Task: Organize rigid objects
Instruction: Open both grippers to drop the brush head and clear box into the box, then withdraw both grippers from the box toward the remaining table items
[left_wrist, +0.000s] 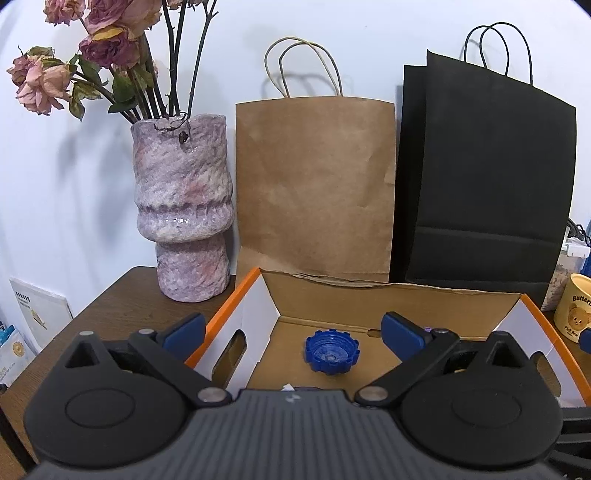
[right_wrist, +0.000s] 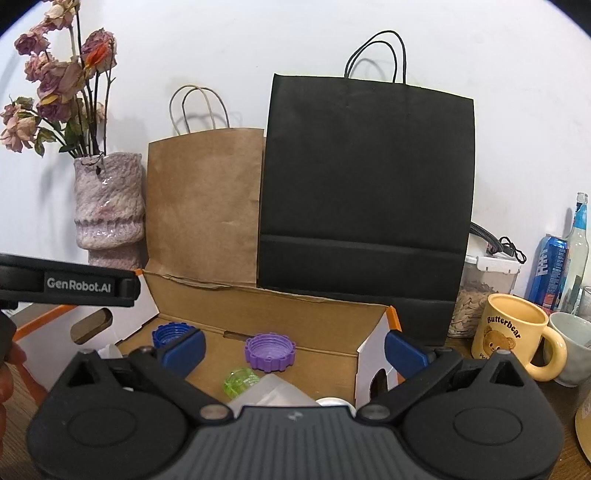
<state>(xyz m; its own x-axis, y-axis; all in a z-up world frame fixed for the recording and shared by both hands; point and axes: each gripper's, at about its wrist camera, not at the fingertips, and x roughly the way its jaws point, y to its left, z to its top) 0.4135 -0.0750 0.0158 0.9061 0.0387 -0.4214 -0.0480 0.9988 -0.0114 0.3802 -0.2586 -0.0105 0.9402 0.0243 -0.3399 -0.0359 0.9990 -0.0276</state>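
A vase (left_wrist: 184, 206) of dried roses (left_wrist: 48, 81) stands upper left; a brown bag (left_wrist: 314, 184) centre, black bag (left_wrist: 487, 177) right; a yellow mug (right_wrist: 513, 332) lower right.

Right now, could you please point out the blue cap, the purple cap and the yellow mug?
blue cap (left_wrist: 331, 352): left wrist view, its hollow middle.
purple cap (right_wrist: 270, 350): right wrist view, its open inside.
yellow mug (right_wrist: 508, 332): right wrist view, its printed side.

a dark blue ridged cap (left_wrist: 331, 350) lies in a cardboard box (left_wrist: 369, 291) with orange edges and white sides; a purple cap (right_wrist: 270, 351) and a clear green cap (right_wrist: 241, 381) lie there too. behind stand a mottled pink-and-lilac vase (left_wrist: 184, 206), a brown paper bag (left_wrist: 314, 184) and a black paper bag (left_wrist: 487, 184). a yellow mug (right_wrist: 511, 334) bears a bear print
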